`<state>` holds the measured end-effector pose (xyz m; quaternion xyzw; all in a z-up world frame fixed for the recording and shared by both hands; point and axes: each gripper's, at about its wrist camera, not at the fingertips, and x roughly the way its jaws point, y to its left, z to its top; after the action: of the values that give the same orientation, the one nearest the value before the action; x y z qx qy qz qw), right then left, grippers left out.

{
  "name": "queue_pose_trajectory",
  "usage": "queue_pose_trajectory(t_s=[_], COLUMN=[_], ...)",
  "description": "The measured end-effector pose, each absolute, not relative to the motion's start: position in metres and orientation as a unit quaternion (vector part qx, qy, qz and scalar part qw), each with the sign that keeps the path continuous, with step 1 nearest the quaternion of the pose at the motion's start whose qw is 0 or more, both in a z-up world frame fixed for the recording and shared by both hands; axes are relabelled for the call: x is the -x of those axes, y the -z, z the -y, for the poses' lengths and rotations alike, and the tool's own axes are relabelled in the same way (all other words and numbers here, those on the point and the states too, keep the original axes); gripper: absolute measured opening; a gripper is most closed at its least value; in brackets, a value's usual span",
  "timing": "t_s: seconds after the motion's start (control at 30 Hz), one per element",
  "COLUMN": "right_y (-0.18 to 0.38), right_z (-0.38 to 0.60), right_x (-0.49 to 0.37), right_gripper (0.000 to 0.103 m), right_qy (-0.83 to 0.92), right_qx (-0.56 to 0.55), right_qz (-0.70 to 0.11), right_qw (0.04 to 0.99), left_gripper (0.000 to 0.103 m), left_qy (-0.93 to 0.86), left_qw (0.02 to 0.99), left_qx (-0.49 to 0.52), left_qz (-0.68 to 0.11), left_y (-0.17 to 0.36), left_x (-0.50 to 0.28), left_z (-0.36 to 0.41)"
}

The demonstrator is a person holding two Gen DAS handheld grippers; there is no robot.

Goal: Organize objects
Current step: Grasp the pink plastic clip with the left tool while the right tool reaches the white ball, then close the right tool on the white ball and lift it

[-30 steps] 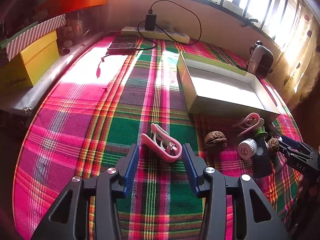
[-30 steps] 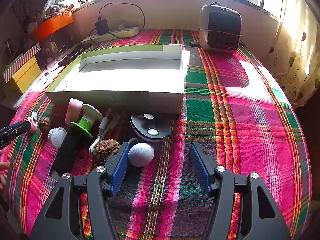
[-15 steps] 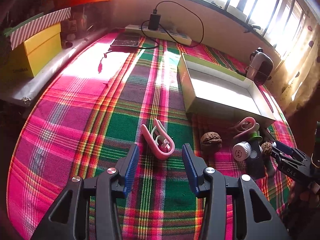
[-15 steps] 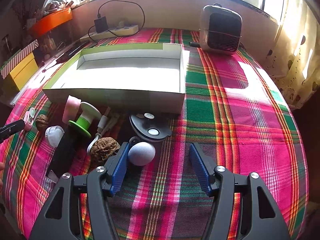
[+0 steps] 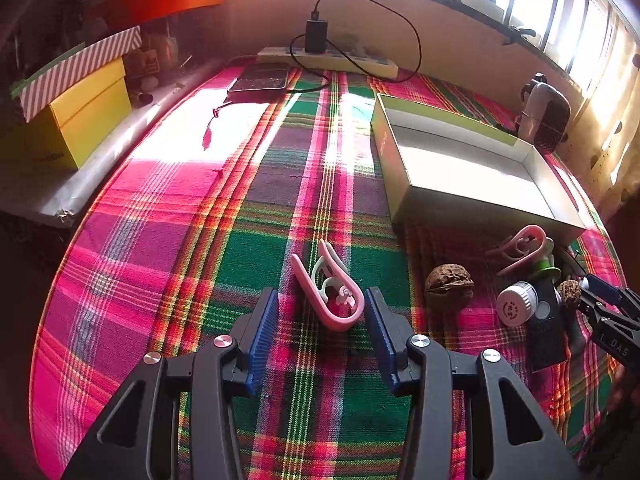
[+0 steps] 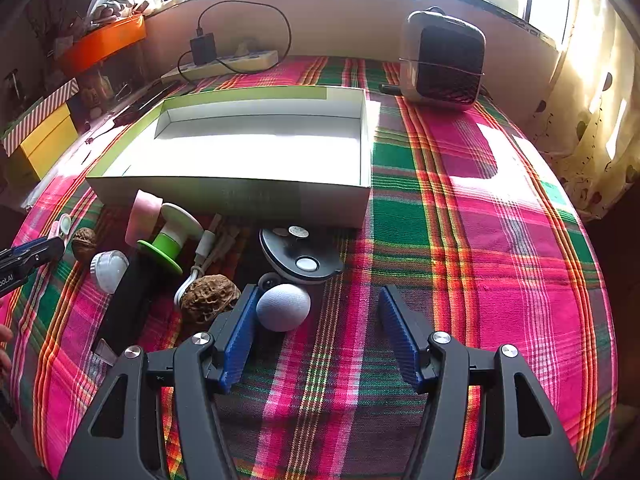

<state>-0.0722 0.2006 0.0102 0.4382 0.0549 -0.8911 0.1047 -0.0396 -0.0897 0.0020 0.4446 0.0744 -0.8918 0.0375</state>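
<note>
A pink clip (image 5: 328, 292) lies on the plaid cloth, its rounded end between the open fingers of my left gripper (image 5: 320, 316). An empty white box (image 5: 472, 168) with green rim stands at the right; it also shows in the right wrist view (image 6: 256, 148). My right gripper (image 6: 318, 328) is open, with a grey ball (image 6: 283, 307) against its left finger. A walnut (image 6: 208, 298), a black round disc (image 6: 302, 256), a green-and-white spool (image 6: 172, 236), a white cap (image 6: 108, 270) and a second pink clip (image 5: 520, 248) lie in front of the box.
A small heater (image 6: 442, 60) stands at the back right. A power strip with charger (image 5: 328, 56) and a dark tablet (image 5: 260, 80) lie at the back. Yellow and striped boxes (image 5: 76, 100) sit on the left ledge. Another walnut (image 5: 448, 286) lies right of the left gripper.
My left gripper has moved forward, so the pink clip's rounded end is now between its fingers. The right gripper has barely moved.
</note>
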Motion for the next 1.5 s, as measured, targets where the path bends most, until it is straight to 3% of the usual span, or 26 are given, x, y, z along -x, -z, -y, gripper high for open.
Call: queue_pose_trajectory(t_s=[0.6, 0.97, 1.23, 1.5], right_y=[-0.011, -0.013, -0.014, -0.014], right_z=[-0.201, -0.206, -0.206, -0.205], right_x=[0.072, 0.074, 0.072, 0.072], right_gripper=[0.061, 0.052, 0.04, 0.03], right_qy=[0.891, 0.893, 0.895, 0.895], right_qx=[-0.438, -0.436, -0.433, -0.432], right_qz=[-0.053, -0.041, -0.038, -0.037], right_qw=[0.105, 0.102, 0.103, 0.105], left_gripper=[0.043, 0.032, 0.022, 0.022], left_qy=[0.898, 0.899, 0.899, 0.9], left_qw=[0.046, 0.057, 0.062, 0.063], left_qx=[-0.433, -0.43, -0.428, -0.426], left_qz=[-0.068, -0.066, -0.064, -0.061], left_y=[0.0, 0.0, 0.001, 0.002], left_x=[0.048, 0.047, 0.046, 0.044], left_z=[0.097, 0.1, 0.102, 0.102])
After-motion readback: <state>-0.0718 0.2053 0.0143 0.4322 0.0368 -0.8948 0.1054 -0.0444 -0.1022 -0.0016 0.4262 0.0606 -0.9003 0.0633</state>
